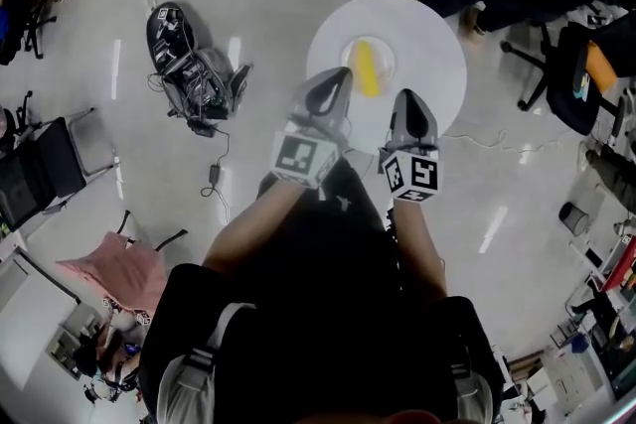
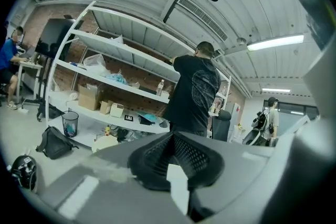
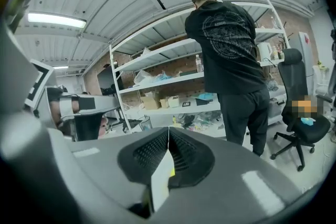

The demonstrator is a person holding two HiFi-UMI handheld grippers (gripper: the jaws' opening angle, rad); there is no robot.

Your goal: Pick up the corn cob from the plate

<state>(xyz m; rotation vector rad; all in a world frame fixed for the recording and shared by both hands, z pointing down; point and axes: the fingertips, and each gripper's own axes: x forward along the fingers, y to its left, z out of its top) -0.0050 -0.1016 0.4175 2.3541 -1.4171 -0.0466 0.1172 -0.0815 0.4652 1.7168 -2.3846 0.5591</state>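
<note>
Grey left gripper (image 1: pixel 338 79) and right gripper (image 1: pixel 410 99) bear black-and-white marker cubes (image 1: pixel 303 157).

The left gripper (image 2: pixel 172 138), its fingers (image 2: pixel 198 159) closed together, faces a person (image 2: pixel 195 93) in a black shirt at white shelves (image 2: pixel 107 51).

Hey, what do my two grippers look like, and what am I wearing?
Both the left gripper and right gripper are grey, tapering to dark fingers with meshed pads. Each carries a white cube printed with black square markers. You wear a black top.
</note>
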